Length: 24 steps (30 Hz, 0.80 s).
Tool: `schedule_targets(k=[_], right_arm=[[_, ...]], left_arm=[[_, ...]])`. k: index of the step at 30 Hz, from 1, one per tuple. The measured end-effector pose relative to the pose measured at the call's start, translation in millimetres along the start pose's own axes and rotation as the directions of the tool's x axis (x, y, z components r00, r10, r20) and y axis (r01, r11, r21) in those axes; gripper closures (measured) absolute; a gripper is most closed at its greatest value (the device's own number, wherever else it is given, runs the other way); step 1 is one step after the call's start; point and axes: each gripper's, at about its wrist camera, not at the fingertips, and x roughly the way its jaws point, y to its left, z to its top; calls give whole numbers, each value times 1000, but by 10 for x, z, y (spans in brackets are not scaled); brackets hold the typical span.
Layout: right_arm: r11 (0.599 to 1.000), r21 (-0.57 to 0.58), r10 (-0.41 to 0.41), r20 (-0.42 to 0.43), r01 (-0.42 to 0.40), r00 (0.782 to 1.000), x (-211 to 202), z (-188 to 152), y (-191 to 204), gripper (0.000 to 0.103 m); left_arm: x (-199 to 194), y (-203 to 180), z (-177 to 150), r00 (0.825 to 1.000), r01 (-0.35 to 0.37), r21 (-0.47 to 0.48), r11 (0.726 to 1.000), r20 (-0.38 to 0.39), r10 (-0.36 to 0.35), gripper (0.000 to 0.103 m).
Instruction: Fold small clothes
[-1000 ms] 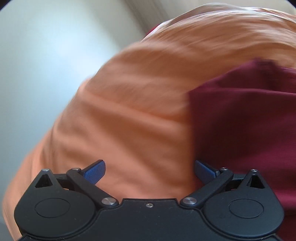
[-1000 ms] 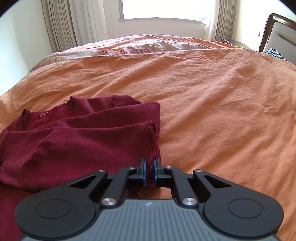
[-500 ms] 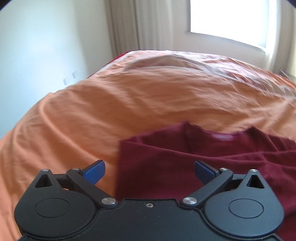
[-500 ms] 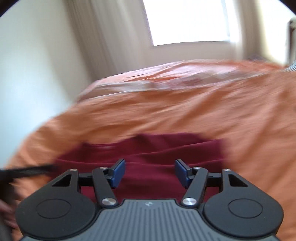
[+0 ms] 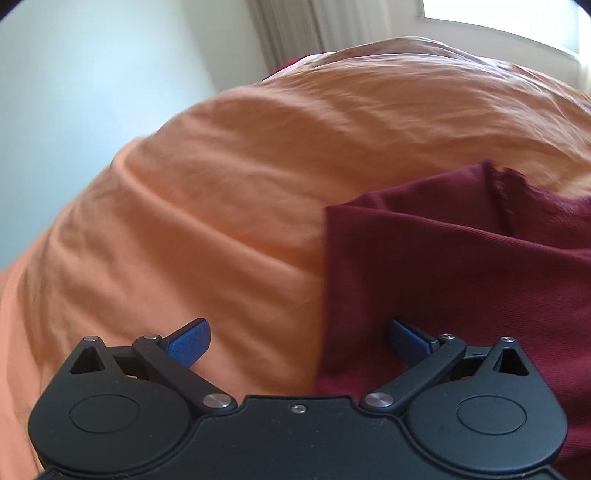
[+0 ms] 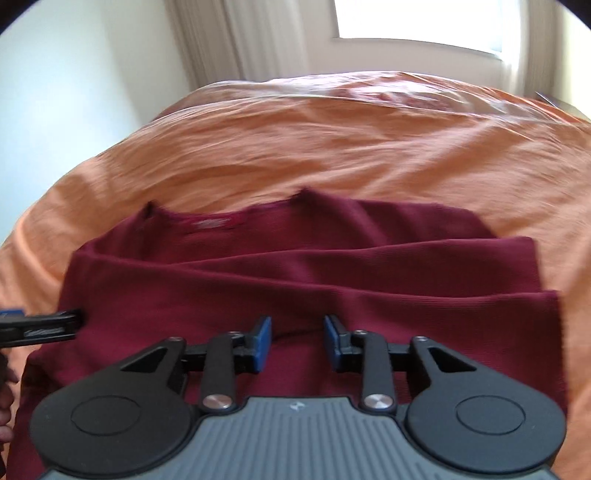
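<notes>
The maroon shirt (image 6: 295, 273) lies folded on the orange bedspread (image 6: 332, 147); the left gripper (image 5: 298, 338) gapes wide and the right gripper (image 6: 297, 341) is partly spread, both empty.

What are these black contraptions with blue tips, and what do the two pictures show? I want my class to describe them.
They are hand-held tongs. A person carries one pair in each hand, and each pair has a camera looking forward along its two blue-tipped fingers. One picture comes from the left tongs, the other from the right tongs. Both pairs are open and hold nothing. Below them a dark red top lies partly folded on a bed with an orange cover. The left tongs sit over the top's left edge, the right ones above its middle. At the left edge of the right picture you can see part of the left tongs. Behind the bed are curtains and a bright window.
</notes>
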Motion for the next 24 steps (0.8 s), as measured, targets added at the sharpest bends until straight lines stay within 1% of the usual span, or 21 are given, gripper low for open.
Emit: schedule_targets(k=[2, 4, 5, 6, 8, 10, 12, 14, 15, 16, 18, 19, 20, 21, 22, 23, 24], right_arm=[[1000, 11, -24, -2, 24, 1000, -46, 26, -65, 77], [999, -2, -35, 18, 35, 999, -140, 51, -80, 70], [999, -8, -39, 32, 39, 999, -205, 50, -69, 62], [999, -11, -49, 49, 50, 998, -285, 29, -48, 56], [997, -19, -73, 67, 75, 995, -420, -31, -8, 55], [994, -30, -103, 77, 105, 992, -524, -128, 20, 53], [988, -36, -148, 66, 151, 987, -544, -238, 6, 45], [981, -30, -191, 6, 192, 981, -445, -319, -82, 45], [978, -27, -208, -15, 207, 978, -409, -356, -137, 45], [979, -20, -202, -17, 202, 979, -421, -384, -189, 46], [978, -23, -206, 3, 206, 979, -530, -399, -198, 47], [976, -36, -213, 26, 214, 977, -605, -409, -177, 45], [974, -54, -216, 48, 219, 975, -656, -429, -160, 40], [969, -69, -232, 52, 235, 971, -661, -453, -162, 38], [964, -74, -253, 30, 254, 967, -609, -469, -193, 39], [961, -70, -268, -1, 267, 963, -556, -484, -238, 40], [961, -60, -271, -17, 270, 962, -540, -495, -278, 41]], left_arm=[[-54, 24, 8, 1000, -9, 1, 1000, 5, 9, 2], [-159, 16, 7, 1000, 1, 23, 1000, 17, -1, 3], [-222, 28, -1, 1000, 19, 23, 1000, 24, -20, 3], [-288, 46, -17, 999, 35, 15, 999, 29, -36, 3], [-399, 60, -66, 997, 68, 2, 998, 20, -68, 2], [-474, 39, -142, 996, 84, 4, 996, 18, -84, 1], [-429, -16, -233, 997, 75, 36, 997, 2, -75, 1], [-288, -48, -307, 998, 44, 54, 998, -47, -42, 0], [-234, -29, -335, 997, 48, 42, 998, -57, -45, 0], [-220, 10, -344, 996, 59, 24, 998, -62, -57, 0], [-310, 62, -328, 997, 54, 14, 998, -49, -53, 0], [-382, 75, -328, 999, 48, 22, 999, -23, -47, 1], [-426, 74, -337, 1000, 30, 36, 999, -2, -30, 1], [-422, 72, -350, 1000, 2, 52, 999, -5, -2, 1], [-367, 78, -361, 999, -24, 56, 998, -32, 26, 0], [-303, 116, -369, 997, -33, 37, 999, -68, 36, 0], [-265, 189, -364, 996, -9, -7, 1000, -92, 8, 0]])
